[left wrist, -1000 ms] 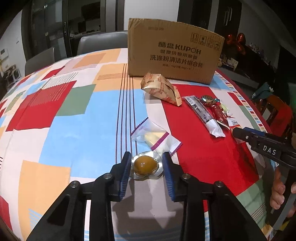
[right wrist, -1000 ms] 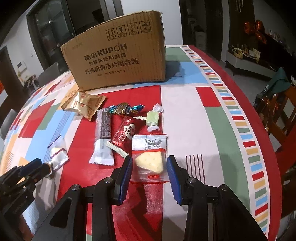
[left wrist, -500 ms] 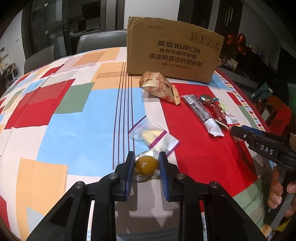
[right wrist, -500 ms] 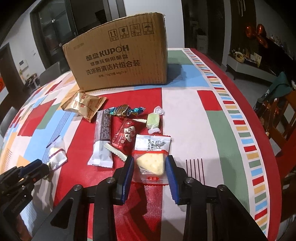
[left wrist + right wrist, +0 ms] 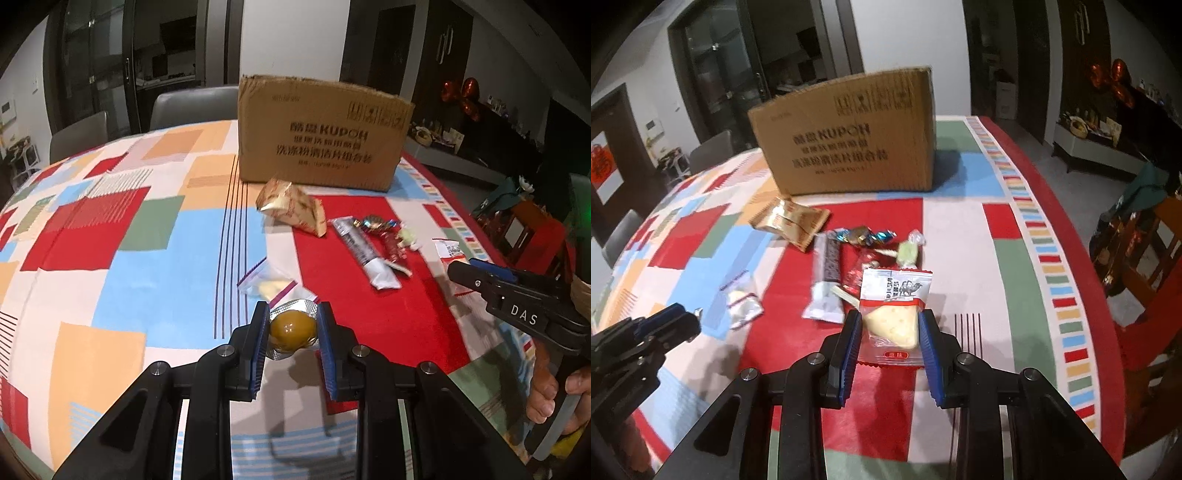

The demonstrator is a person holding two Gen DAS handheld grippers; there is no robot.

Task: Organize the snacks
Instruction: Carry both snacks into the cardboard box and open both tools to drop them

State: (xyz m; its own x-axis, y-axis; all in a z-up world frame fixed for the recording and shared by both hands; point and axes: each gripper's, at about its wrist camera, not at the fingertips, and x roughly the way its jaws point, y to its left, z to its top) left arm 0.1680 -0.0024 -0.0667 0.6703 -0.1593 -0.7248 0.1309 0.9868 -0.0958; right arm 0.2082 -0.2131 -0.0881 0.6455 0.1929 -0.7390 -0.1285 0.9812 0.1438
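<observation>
My left gripper (image 5: 291,328) is shut on a foil pack with a brown-yellow egg-shaped snack (image 5: 292,328) and holds it lifted above the tablecloth. My right gripper (image 5: 890,326) is shut on a clear packet with a pale wedge-shaped snack (image 5: 894,314) and holds it raised. A brown cardboard box (image 5: 321,133) stands at the back of the table; it also shows in the right wrist view (image 5: 849,136). The right gripper shows in the left wrist view (image 5: 480,273), the left gripper in the right wrist view (image 5: 676,321).
Loose snacks lie on the patterned tablecloth: a tan packet (image 5: 291,205), a long bar (image 5: 365,254), a red wrapper (image 5: 858,275), a green candy (image 5: 908,253), a foil candy (image 5: 862,234) and a clear pouch (image 5: 267,282). Chairs stand behind and right of the table.
Both grippers closed on their snacks and lifted them off the table. Both views have risen and show more of the box.
</observation>
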